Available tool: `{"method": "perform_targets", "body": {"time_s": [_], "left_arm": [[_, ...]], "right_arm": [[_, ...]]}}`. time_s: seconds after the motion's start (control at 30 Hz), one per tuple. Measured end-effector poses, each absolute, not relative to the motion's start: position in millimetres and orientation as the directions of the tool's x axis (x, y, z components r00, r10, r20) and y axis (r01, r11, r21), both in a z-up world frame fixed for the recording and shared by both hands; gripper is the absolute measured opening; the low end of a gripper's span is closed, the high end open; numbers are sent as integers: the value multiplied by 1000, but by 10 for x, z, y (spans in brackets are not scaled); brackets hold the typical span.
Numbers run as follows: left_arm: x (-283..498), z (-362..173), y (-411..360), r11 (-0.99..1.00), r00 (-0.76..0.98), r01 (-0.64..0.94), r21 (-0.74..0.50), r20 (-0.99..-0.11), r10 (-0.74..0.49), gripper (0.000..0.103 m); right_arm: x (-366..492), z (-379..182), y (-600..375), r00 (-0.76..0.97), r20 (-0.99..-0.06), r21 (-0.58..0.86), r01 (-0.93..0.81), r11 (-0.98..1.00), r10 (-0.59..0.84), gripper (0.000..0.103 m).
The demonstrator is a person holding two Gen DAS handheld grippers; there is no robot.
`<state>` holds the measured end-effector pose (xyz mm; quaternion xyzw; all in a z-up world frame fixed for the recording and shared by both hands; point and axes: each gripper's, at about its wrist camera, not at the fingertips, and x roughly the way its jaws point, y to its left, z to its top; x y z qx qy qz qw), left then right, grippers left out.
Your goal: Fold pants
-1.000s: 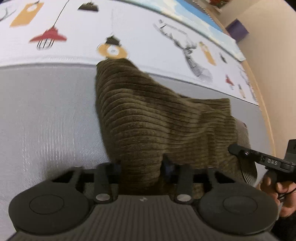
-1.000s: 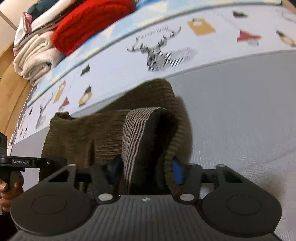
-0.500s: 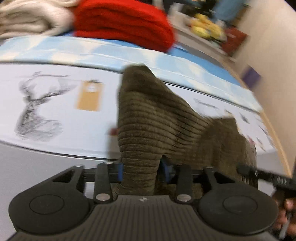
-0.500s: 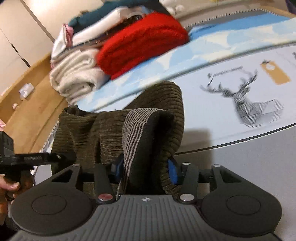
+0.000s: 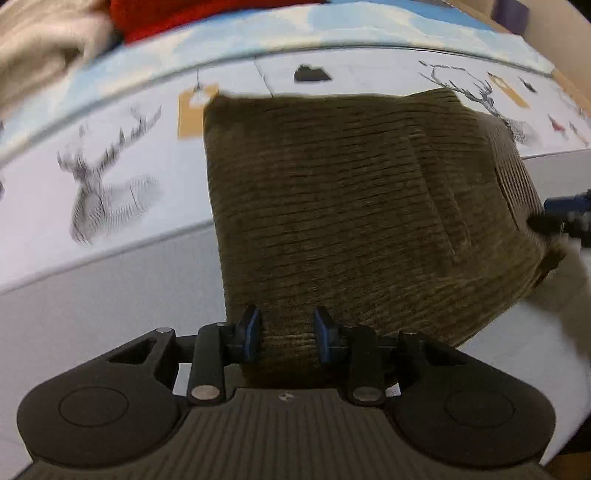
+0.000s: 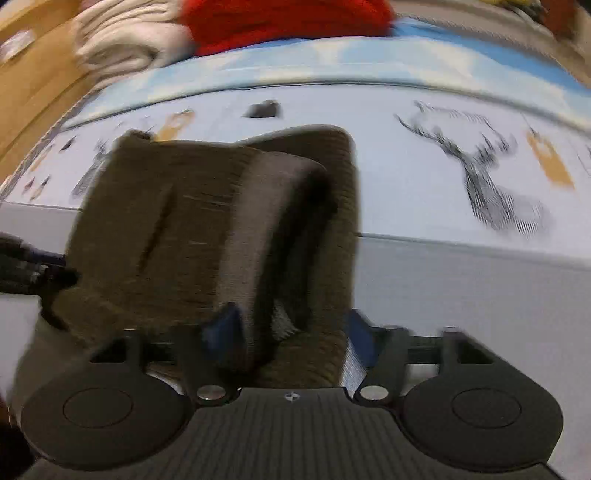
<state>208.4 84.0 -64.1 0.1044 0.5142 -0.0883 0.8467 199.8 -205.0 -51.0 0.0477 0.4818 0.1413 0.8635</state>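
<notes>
1. Your left gripper (image 5: 286, 334) is clamped on the near edge of the pants (image 5: 351, 206); its jaws have just been closing and the brown corduroy is bunched between the blue pads.
2. Your right gripper (image 6: 291, 332) has just been opening its jaws. The waistband end of the pants (image 6: 207, 229) sits between them, but the right pad stands clear of the cloth, so that grip is loose.
3. The pants lie folded into a rough block on the bed sheet (image 5: 122, 280), partly on the grey band and partly on the white deer-print band.
4. Beyond the pants, a red knit (image 6: 284, 18) and cream folded clothes (image 6: 122, 37) are stacked at the far edge.
</notes>
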Motion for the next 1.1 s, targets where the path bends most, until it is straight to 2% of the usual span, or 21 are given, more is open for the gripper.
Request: {"method": "perform_targets", "body": {"time_s": [0.07, 0.13, 0.17, 0.23, 0.27, 0.33, 0.4, 0.47, 0.53, 0.6, 0.7, 0.77, 0.8, 0.9, 1.0, 1.1], "left_arm": [[2010, -499, 780, 963, 491, 249, 98, -871, -38, 35], [1917, -383, 725, 960, 522, 277, 47, -846, -110, 37], [1883, -402, 675, 955, 504, 297, 28, -854, -131, 37], [1842, -606, 556, 939, 445, 335, 79, -891, -84, 38], [1790, -639, 505, 928, 466, 351, 125, -883, -58, 38], [1691, -500, 426, 925, 506, 329, 191, -862, -2, 39], [1574, -239, 464, 946, 557, 280, 161, -830, -24, 50], [1361, 74, 531, 974, 632, 207, 97, -773, -58, 80], [1071, 331, 547, 987, 705, 149, 67, -707, -58, 87], [770, 509, 493, 990, 756, 127, 58, -652, -59, 87], [342, 613, 366, 992, 819, 114, 51, -570, -64, 88], [123, 545, 264, 995, 836, 89, 51, -547, -47, 103], [39, 464, 228, 996, 834, 85, 41, -550, -48, 103], [58, 383, 123, 999, 765, 47, -2, -643, -37, 103], [171, 325, 144, 999, 737, -33, 30, -674, 45, 103], [248, 238, 245, 997, 707, -76, -4, -705, 51, 103]], "right_arm": [[1992, -404, -2117, 517, -797, 279, -146, 949, 313, 58], [1924, -312, -2077, 554, -768, 268, -181, 946, 323, 57], [1909, -335, -2027, 544, -782, 227, -204, 952, 303, 57], [1857, -493, -1932, 508, -833, 132, -204, 970, 220, 68], [1848, -505, -1938, 509, -836, 130, -178, 976, 204, 77], [1831, -377, -2005, 503, -841, 160, -126, 979, 202, 75], [1608, -136, -2025, 564, -801, 164, -119, 979, 203, 73], [1388, 108, -2022, 630, -746, 156, -147, 977, 214, 74], [1140, 358, -2032, 691, -690, 144, -158, 977, 214, 78], [860, 553, -2072, 747, -628, 157, -152, 976, 217, 87], [477, 673, -2121, 804, -551, 186, -142, 972, 223, 90], [239, 626, -2124, 825, -526, 186, -127, 974, 208, 91], [188, 607, -2123, 825, -531, 201, -100, 975, 194, 91], [82, 553, -2111, 805, -549, 281, -75, 957, 224, 91], [62, 523, -2021, 802, -572, 212, -58, 976, 171, 91], [67, 515, -1980, 806, -571, 176, -66, 982, 157, 91]]}}
